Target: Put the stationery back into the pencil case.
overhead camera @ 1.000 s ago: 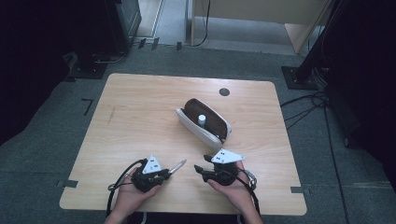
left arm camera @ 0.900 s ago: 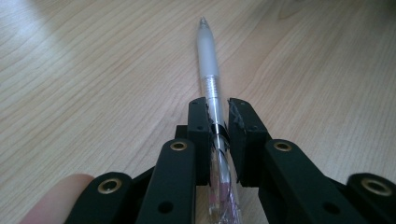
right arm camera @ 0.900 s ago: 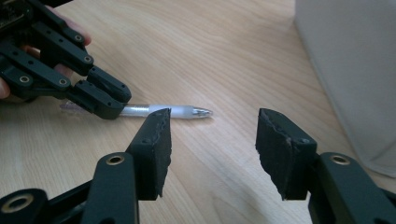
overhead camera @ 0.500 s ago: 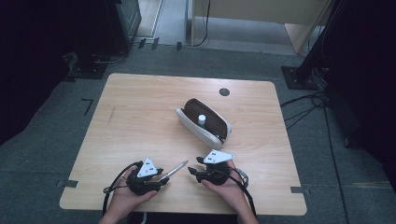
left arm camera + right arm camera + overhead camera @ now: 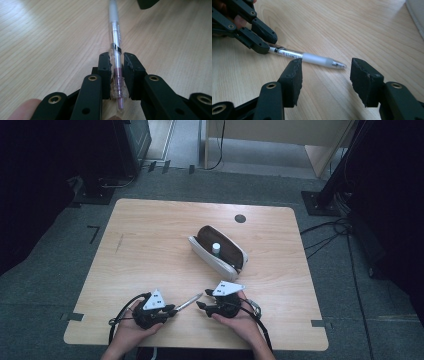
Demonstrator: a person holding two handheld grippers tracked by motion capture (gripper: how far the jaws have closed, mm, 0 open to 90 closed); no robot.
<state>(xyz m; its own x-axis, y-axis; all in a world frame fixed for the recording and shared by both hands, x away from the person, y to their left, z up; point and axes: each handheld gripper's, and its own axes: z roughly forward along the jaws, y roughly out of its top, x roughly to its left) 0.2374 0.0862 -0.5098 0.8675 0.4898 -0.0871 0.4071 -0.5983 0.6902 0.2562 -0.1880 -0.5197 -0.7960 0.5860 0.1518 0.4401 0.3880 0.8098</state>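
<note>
A person sits at a wooden table [image 5: 150,250] and holds a black gripper in each hand. The left gripper [image 5: 172,309] is at the near edge of the table, a bit left of the middle. Its two jaws are closed tight on a clear pen [image 5: 116,53], near the pen's back end. The pen has a frosted grip and a silver tip, and it sticks out to the right, low over the wood. The right gripper [image 5: 201,305] is just beside it, also near the edge. Its jaws are wide apart and hold nothing. From the right gripper view, the pen tip [image 5: 338,65] points into the space in front of these open jaws, and the pen does not touch them. Farther back, near the middle of the table, lies a white pencil case [image 5: 218,252] that is open, with a dark brown inside. A small white thing [image 5: 216,248] stands in it. A dark round hole [image 5: 240,218] is in the table near the far edge.
</note>
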